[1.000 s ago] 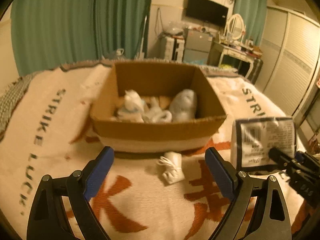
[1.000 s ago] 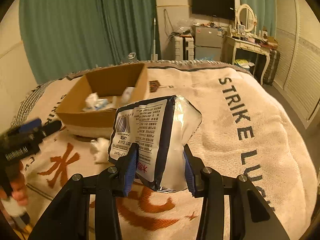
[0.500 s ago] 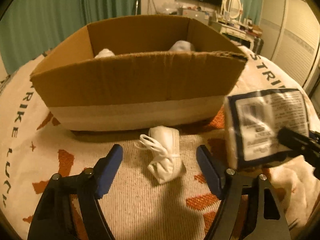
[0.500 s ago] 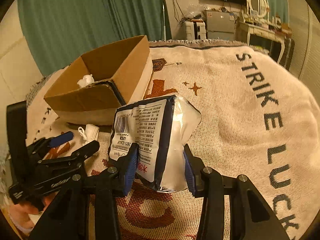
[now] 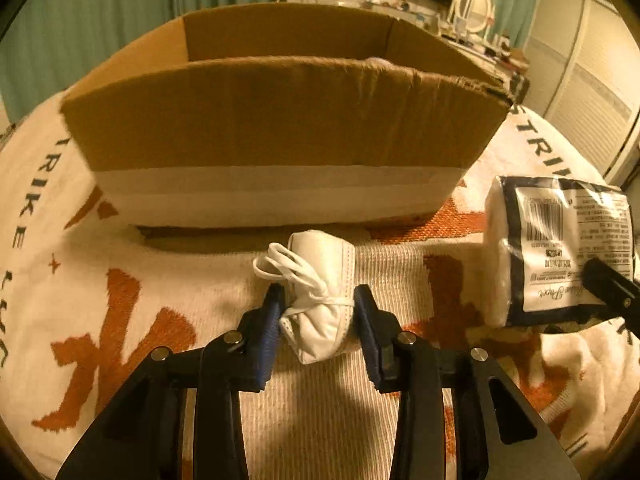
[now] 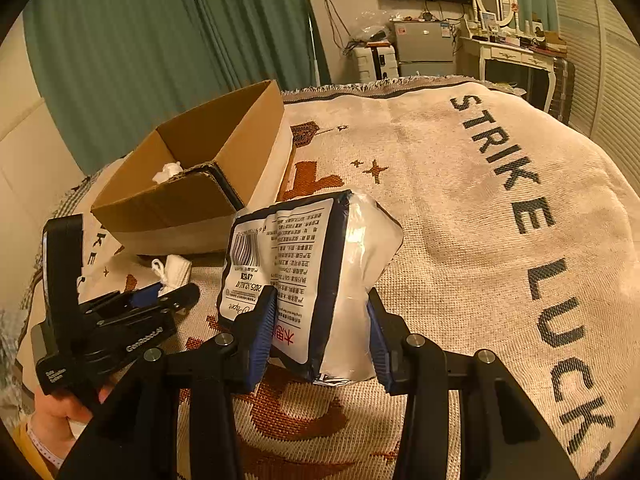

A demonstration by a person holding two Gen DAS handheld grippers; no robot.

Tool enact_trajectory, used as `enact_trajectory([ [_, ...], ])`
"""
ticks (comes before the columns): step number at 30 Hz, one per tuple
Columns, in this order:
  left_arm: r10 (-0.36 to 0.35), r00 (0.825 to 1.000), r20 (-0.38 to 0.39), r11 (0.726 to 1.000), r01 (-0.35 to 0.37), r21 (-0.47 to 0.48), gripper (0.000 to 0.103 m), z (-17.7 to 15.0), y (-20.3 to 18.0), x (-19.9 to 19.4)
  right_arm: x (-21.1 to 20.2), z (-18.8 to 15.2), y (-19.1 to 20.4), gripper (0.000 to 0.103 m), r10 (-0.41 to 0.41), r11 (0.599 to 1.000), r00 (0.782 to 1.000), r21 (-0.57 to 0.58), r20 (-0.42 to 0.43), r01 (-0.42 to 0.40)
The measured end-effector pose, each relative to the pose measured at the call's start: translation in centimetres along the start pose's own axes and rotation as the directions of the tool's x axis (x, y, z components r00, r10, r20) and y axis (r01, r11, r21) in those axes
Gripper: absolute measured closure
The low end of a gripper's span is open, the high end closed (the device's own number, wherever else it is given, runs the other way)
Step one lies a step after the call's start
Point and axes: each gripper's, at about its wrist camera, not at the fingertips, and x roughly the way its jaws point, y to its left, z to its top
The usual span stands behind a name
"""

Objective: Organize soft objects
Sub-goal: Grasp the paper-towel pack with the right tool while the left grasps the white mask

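Lower and closer now, my left gripper (image 5: 316,312) has closed in on the small white folded mask with looped strings (image 5: 320,300).

Blue pads touch both its sides on the woven cream blanket (image 5: 120,280), just before the open brown cardboard box (image 5: 280,116); something white (image 6: 168,171) shows inside. To the right, my right gripper (image 6: 320,320) pinches the crinkly plastic-wrapped tissue pack (image 6: 304,272), open blanket beyond.

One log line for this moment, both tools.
left tool: closing around white bundle, on blanket | right tool: shut on tissue pack | cardboard box: behind bundle
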Motion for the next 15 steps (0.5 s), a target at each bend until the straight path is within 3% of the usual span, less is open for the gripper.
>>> enact_trajectory([
  [11, -0.014, 0.994, 0.108, 0.997, 0.006, 0.075, 0.068, -0.7, -0.8, -7.3, -4.7, -1.1, 2.1, 0.060, -0.030, 1.000, 0.998, 0.005, 0.052, 0.030],
  [15, -0.053, 0.987, 0.150, 0.997, 0.043, 0.066, 0.068, -0.5, -0.3, -10.5, -7.3, -0.9, 4.1, 0.060, -0.041, 0.999, 0.997, -0.027, 0.065, 0.042],
])
